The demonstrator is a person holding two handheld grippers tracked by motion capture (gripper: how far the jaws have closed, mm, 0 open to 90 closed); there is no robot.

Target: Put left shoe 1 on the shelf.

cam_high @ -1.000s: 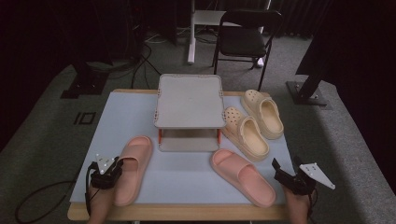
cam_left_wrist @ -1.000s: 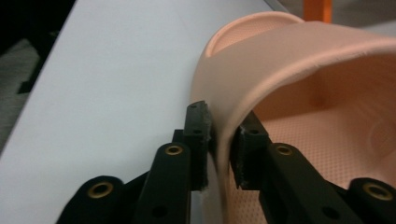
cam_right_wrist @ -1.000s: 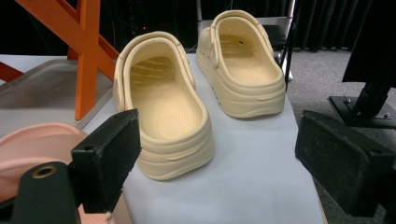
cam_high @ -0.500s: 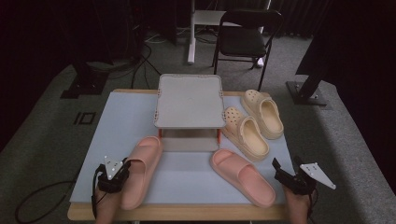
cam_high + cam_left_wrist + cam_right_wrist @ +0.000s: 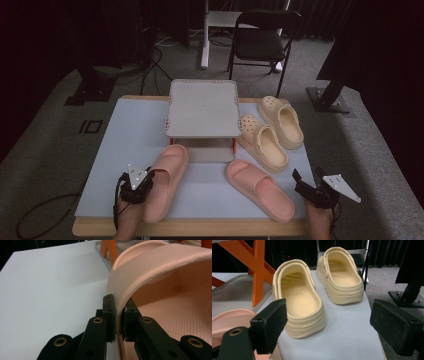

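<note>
Holding the pink slipper (image 5: 167, 180) by its strap in my closed left gripper (image 5: 117, 317) near the worktop (image 5: 130, 130) front, right gripper (image 5: 327, 325) open, I next push it toward the rack (image 5: 202, 107).

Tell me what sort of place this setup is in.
Most likely a recording studio or lab rather than a home: black curtains close off the back, cables trail over grey carpet, and a folding chair stands behind a covered table laid with slippers and a small rack.
</note>
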